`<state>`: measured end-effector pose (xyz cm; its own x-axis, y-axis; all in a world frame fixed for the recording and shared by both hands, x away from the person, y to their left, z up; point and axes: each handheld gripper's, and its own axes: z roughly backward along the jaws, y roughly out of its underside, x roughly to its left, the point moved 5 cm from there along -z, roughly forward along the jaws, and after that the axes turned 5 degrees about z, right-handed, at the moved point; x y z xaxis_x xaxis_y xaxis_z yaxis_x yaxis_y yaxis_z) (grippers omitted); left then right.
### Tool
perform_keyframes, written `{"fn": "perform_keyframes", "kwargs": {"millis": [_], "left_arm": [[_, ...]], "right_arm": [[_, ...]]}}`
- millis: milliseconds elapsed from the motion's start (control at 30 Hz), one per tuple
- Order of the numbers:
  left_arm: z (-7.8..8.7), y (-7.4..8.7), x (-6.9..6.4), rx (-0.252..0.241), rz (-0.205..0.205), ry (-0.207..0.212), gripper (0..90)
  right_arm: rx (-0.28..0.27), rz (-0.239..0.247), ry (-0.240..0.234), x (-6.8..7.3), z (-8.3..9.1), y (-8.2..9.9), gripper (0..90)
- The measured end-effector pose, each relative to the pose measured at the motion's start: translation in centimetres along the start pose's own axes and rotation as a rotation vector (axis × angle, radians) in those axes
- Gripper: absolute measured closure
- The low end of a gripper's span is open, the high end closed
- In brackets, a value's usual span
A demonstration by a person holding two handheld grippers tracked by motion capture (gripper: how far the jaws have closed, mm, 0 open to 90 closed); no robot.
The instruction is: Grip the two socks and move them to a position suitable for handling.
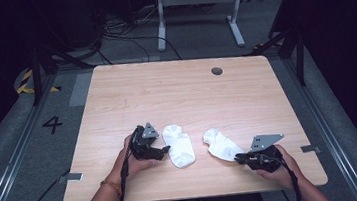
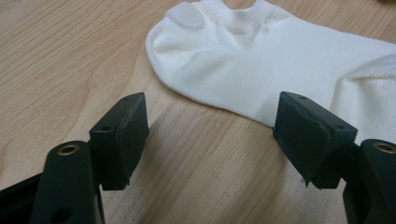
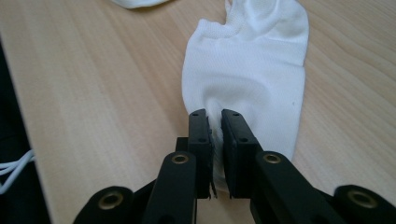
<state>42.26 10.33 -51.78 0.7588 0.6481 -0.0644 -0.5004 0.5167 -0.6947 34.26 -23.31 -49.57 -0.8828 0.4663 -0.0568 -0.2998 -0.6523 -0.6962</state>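
Right gripper [image 3: 214,122]: fingers pinched on one end of a short white knit ankle sock [image 3: 247,70] lying on the pale wood worktop [image 3: 93,93]. Left gripper [image 2: 212,135]: fingers wide, empty, beside the second white ankle sock [image 2: 261,60]. Advice: drag low and slowly, keeping the fabric flat.

The table [image 1: 181,95] is pale wood, smooth and matt, with fine grain. Ahead of the left gripper [image 2: 210,135], the left sock [image 2: 280,60] is white knit cloth, soft and matt, its cuff ribbed mesh. The right sock [image 3: 247,70], pinched in the right gripper [image 3: 217,140], looks alike. Both grippers are matt black plastic with brass-coloured metal bushings.
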Motion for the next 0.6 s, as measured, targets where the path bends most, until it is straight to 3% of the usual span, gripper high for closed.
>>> {"fn": "perform_keyframes", "kwargs": {"millis": [167, 267, 333, 467, 533, 600], "left_arm": [[0.0, 0.0, -0.1, -0.003, 0.001, -0.008, 26.8], [0.0, 0.0, -0.1, 0.000, -0.004, -0.011, 26.7], [0.0, 0.0, -0.1, -0.003, -0.002, -0.007, 26.7], [0.0, 0.0, -0.1, -0.001, -0.004, -0.010, 25.5], [0.0, 0.0, -0.1, 0.000, 0.001, -0.006, 25.0], [0.0, 0.0, 0.0, 0.001, -0.002, -0.005, 24.0]], "right_arm": [[0.002, 0.014, -0.011, 1.2, 0.8, 0.3, 78.1], [-0.015, 0.028, 0.013, 1.2, 1.0, -0.3, 69.0], [-0.018, 0.028, 0.033, 1.2, 0.9, -0.7, 67.7], [-0.015, 0.078, 0.029, 2.1, -0.9, -3.0, 63.2], [-0.012, 0.090, 0.027, 2.2, -1.3, -3.3, 63.2], [0.020, 0.123, 0.028, 2.7, -3.2, -4.4, 63.3]]}}
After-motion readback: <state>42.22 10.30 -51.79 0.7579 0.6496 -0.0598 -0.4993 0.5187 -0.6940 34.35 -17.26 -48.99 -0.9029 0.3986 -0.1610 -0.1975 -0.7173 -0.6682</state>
